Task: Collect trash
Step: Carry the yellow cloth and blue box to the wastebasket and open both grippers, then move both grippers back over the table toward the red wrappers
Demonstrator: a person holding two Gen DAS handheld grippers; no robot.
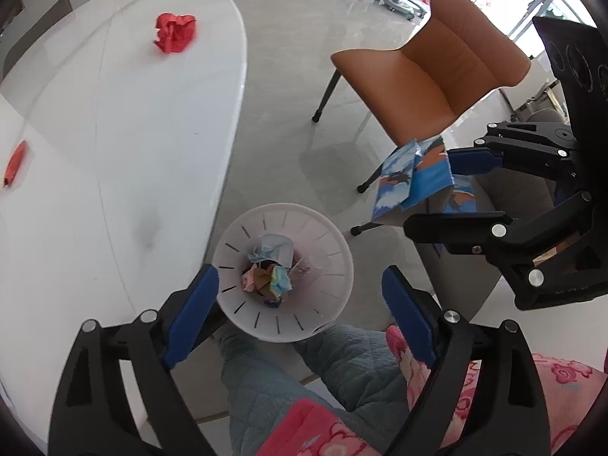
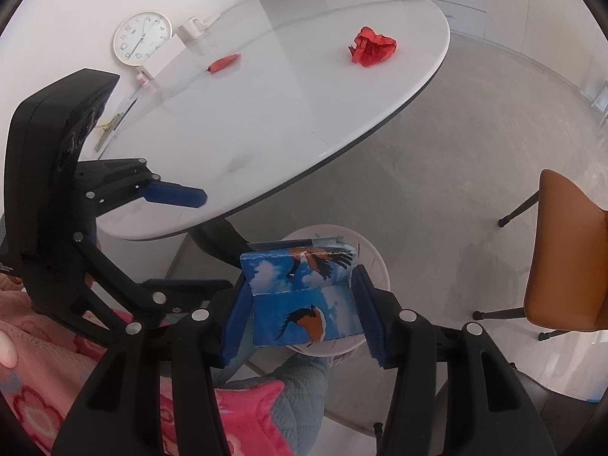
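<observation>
A white slotted bin point(image 1: 334, 235) stands on the floor by the table, with several crumpled scraps point(image 1: 269, 273) inside. My left gripper point(image 1: 300, 281) hangs open right above it, nothing between its blue pads. My right gripper point(image 2: 304, 292) is shut on a blue carton with a bird print point(image 2: 296, 315), held over the bin's rim point(image 2: 374, 262). In the left wrist view that carton point(image 1: 410, 178) is to the right of the bin, in front of the chair. A crumpled red paper point(image 1: 175, 33) point(image 2: 372, 50) and a small red wrapper point(image 1: 16, 163) point(image 2: 224, 63) lie on the white oval table point(image 1: 114, 133).
A brown chair point(image 1: 429, 76) point(image 2: 562, 250) stands on the grey floor right of the bin. A wall clock point(image 2: 141, 38), a white mug point(image 2: 192, 26) and a white box point(image 2: 163, 57) sit at the table's far side. A person's quilted blue-grey legs point(image 1: 342, 361) and pink floral sleeves are below the grippers.
</observation>
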